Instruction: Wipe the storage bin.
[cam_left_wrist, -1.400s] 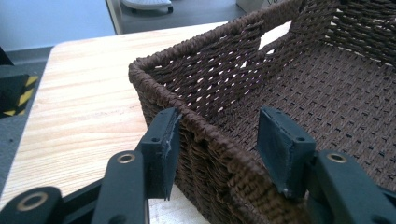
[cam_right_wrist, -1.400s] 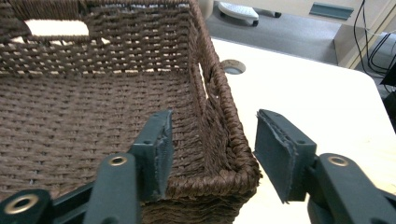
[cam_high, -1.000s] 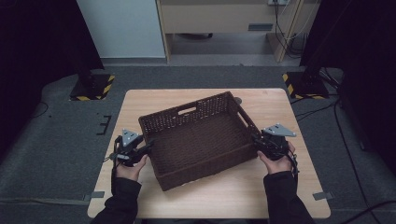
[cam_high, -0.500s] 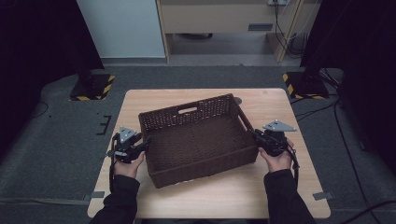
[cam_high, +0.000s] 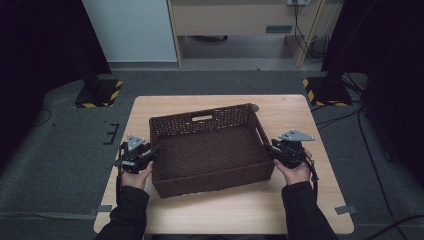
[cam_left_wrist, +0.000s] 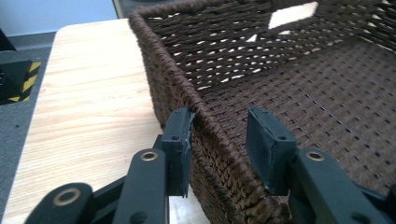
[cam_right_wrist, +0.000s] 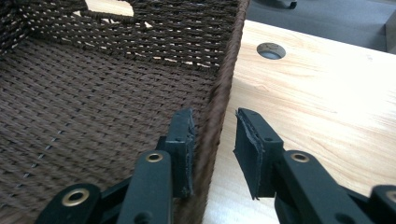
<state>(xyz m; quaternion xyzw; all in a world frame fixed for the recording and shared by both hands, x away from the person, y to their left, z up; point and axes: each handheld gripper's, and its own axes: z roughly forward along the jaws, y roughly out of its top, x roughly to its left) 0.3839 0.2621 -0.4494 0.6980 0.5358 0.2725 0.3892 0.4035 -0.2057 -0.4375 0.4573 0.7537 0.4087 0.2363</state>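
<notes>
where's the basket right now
In the high view the brown wicker basket sits mid-table, slightly skewed, between the left gripper and right gripper, whose jaws straddle its side walls.

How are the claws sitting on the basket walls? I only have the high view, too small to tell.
Observer: The left claw straddles the basket rim. Its jaws have just been closing, but the inner pad stands clear of the weave.
Operator: Right side?
Observer: The right claw straddles the opposite wall. Its jaws have just been opening, and the table shows in the gap between the wall and the outer pad.
</notes>
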